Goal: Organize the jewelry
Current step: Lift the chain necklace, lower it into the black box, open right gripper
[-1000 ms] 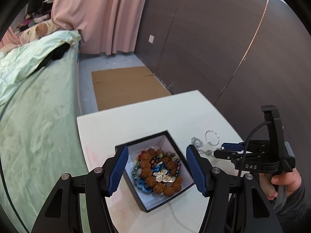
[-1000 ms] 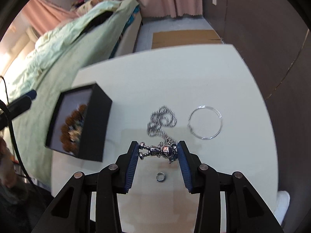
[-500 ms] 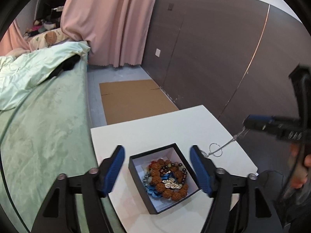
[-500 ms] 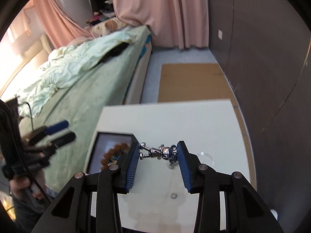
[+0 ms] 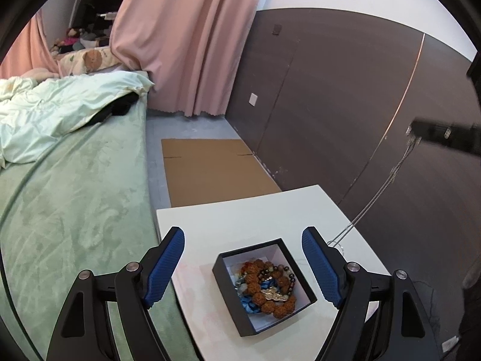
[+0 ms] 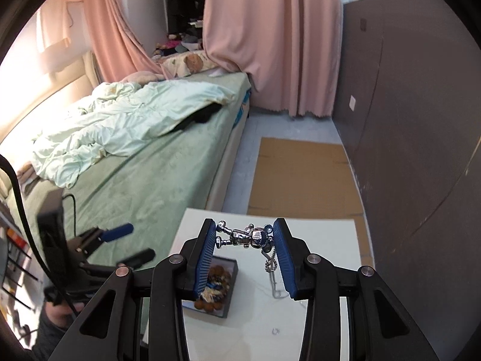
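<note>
Jewelry fills the black, white-lined box [image 5: 264, 282] on the white bench [image 5: 240, 213] in the left wrist view: knobbly brown beads over blue and dark ones. The left gripper [image 5: 243, 266] hovers above it, fingers apart and empty, while a thin chain [image 5: 372, 201] trails up to the right.

From the right wrist, the right gripper [image 6: 245, 237] is clamped on a shiny metal figure pendant [image 6: 245, 236], chain dangling. Judged: carrying step; next, lower it into the box and let go.
</note>
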`<action>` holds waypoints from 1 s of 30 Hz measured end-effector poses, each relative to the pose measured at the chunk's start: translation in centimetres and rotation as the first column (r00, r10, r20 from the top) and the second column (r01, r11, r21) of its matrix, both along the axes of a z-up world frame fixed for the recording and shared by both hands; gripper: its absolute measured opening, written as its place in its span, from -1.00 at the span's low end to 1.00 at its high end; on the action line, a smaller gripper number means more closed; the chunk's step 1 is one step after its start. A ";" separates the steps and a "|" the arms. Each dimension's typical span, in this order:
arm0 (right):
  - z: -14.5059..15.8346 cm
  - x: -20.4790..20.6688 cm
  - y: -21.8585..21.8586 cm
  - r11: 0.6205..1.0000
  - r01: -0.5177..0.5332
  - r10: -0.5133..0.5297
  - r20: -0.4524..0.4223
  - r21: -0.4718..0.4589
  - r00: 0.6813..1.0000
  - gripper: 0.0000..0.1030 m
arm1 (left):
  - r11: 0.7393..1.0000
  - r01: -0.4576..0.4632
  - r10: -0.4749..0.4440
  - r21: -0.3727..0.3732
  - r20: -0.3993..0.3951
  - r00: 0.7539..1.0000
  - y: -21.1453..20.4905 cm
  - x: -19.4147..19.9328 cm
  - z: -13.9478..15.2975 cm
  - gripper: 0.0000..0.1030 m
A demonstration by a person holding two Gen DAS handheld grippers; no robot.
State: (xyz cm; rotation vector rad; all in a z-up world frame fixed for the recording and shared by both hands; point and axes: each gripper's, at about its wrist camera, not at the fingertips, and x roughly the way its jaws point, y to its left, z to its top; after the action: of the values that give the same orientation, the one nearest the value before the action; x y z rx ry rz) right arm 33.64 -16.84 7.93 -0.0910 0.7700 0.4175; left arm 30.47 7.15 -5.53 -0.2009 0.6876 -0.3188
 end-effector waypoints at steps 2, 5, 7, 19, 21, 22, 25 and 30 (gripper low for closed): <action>1.5 -0.2 0.7 1.000 -0.008 0.008 0.026 -0.006 1.000 -0.22 | 1.000 -0.006 0.006 -0.008 -0.002 1.000 0.4 0.1 -0.1 0.58; 3.3 -0.6 1.8 1.000 -0.020 0.020 0.059 -0.006 0.998 -0.22 | 1.000 -0.017 0.017 -0.025 -0.004 1.000 1.0 0.0 0.0 0.58; 4.9 -0.8 2.7 0.999 -0.031 0.032 0.087 -0.011 0.996 -0.22 | 0.999 -0.020 0.020 -0.033 0.000 1.000 1.2 0.0 0.1 0.58; 7.8 -1.6 8.3 0.994 -0.106 0.109 0.151 -0.026 0.983 -0.22 | 0.998 -0.054 0.054 -0.038 0.009 0.998 2.7 -0.2 0.3 0.58; 6.9 -1.3 8.9 0.994 -0.112 0.113 0.134 -0.018 0.984 -0.22 | 0.997 -0.062 0.062 -0.038 0.004 0.998 3.1 -0.2 0.1 0.58; 6.4 -1.0 9.0 0.993 -0.115 0.116 0.123 -0.010 0.986 -0.22 | 0.997 -0.068 0.068 -0.037 0.001 0.998 3.3 -0.2 0.1 0.58; 4.7 -0.4 9.7 0.992 -0.128 0.127 0.088 0.001 0.988 -0.22 | 0.996 -0.082 0.081 -0.028 -0.008 0.997 3.9 -0.1 -0.3 0.58; 2.0 0.4 11.0 0.988 -0.151 0.151 0.036 0.006 0.988 -0.22 | 0.994 -0.103 0.102 -0.022 -0.049 0.994 4.8 0.2 -1.5 0.58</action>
State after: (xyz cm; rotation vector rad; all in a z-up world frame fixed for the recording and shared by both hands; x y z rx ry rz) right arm 34.06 -5.81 9.96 -0.1494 0.7286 0.5617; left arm 30.65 11.90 -6.99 -0.2672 0.7178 -0.2246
